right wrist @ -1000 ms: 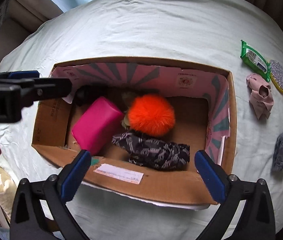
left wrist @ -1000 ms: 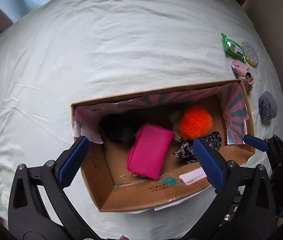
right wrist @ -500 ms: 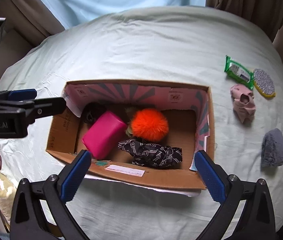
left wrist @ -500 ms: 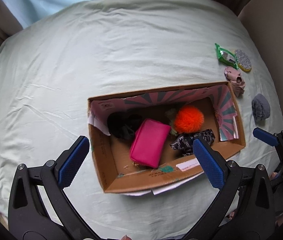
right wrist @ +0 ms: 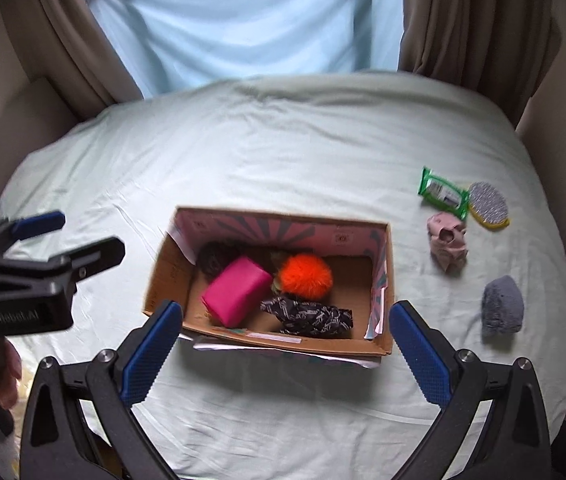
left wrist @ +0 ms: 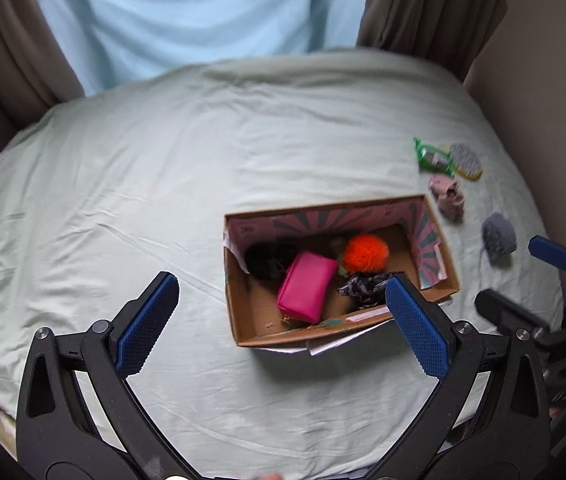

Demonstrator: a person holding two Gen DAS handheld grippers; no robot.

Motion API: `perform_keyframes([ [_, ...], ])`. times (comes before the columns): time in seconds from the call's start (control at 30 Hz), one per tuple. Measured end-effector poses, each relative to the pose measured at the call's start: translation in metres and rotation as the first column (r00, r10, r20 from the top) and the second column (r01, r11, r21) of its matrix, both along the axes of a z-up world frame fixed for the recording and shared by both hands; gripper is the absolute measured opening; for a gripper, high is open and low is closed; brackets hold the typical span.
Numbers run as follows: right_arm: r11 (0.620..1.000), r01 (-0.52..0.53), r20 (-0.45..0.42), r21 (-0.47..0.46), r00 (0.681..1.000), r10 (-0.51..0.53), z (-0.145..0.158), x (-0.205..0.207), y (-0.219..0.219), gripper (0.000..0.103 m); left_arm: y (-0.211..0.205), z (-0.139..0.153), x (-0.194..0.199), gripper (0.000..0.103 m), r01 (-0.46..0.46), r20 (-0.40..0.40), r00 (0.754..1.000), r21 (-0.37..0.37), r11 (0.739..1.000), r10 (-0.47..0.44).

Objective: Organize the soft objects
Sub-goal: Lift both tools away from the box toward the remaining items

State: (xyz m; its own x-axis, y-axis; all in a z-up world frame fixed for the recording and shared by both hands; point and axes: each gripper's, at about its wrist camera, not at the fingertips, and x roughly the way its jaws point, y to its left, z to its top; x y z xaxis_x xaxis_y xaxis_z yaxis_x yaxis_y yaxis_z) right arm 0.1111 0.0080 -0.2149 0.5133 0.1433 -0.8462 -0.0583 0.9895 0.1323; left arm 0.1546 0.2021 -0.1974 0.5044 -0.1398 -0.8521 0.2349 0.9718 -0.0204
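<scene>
My left gripper (left wrist: 281,320) hangs above the bed (left wrist: 163,168), jaws spread wide, holding nothing; my right gripper (right wrist: 285,346) hangs beside it, just as wide and empty. Between them, toward the bed's near edge, sits the cardboard box (right wrist: 283,346). Inside lie a pink pouch (right wrist: 237,292), an orange pompom (right wrist: 306,274), a dark patterned cloth (right wrist: 309,316) and something black and fuzzy (right wrist: 215,256). Near the right edge rest a green packet (right wrist: 441,192), a glittery oval pad (right wrist: 488,205), a pink cloth (right wrist: 447,242) and a grey fuzzy piece (right wrist: 501,306).

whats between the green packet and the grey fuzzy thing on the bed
The pink cloth item lies between the green packet and grey fuzzy pad, clearest in the right wrist view.
</scene>
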Motion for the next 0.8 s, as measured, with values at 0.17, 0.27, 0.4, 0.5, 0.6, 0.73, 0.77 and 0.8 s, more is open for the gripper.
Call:
perform_keyframes([
  [0.17,0.999,0.034,0.098,-0.033,0.995,-0.031,0.046,-0.023,-0.003,0.103,0.015,0.045,-0.031,0.103,-0.023,0.106,0.994,-0.049,0.999,0.028],
  [0.27,0.997,0.067,0.16,-0.046,0.985,-0.059,0.073,-0.04,-0.009,0.103,0.022,0.067,-0.047,0.103,-0.045,0.151,0.987,-0.08,0.996,0.057],
  [0.4,0.991,0.128,0.227,-0.043,0.967,-0.115,0.103,-0.064,-0.022,0.103,0.025,0.088,-0.066,0.103,-0.074,0.193,0.977,-0.084,0.994,0.089],
  [0.5,0.983,0.177,0.27,-0.038,0.949,-0.16,0.118,-0.08,-0.035,0.103,0.021,0.098,-0.081,0.103,-0.075,0.217,0.972,-0.077,0.994,0.09],
  [0.6,0.973,0.226,0.306,-0.049,0.931,-0.201,0.128,-0.096,-0.05,0.103,0.01,0.105,-0.094,0.103,-0.06,0.252,0.965,-0.08,0.995,0.079],
  [0.73,0.959,0.282,0.321,-0.04,0.912,-0.255,0.132,-0.112,-0.078,0.103,-0.015,0.116,-0.109,0.103,-0.043,0.284,0.956,-0.11,0.993,0.073],
  [0.77,0.955,0.297,0.317,-0.021,0.908,-0.275,0.131,-0.115,-0.089,0.103,-0.022,0.118,-0.111,0.103,-0.044,0.29,0.954,-0.113,0.993,0.075],
  [0.8,0.953,0.302,0.314,-0.007,0.906,-0.284,0.131,-0.118,-0.098,0.103,-0.03,0.121,-0.114,0.103,-0.046,0.297,0.952,-0.117,0.992,0.079],
])
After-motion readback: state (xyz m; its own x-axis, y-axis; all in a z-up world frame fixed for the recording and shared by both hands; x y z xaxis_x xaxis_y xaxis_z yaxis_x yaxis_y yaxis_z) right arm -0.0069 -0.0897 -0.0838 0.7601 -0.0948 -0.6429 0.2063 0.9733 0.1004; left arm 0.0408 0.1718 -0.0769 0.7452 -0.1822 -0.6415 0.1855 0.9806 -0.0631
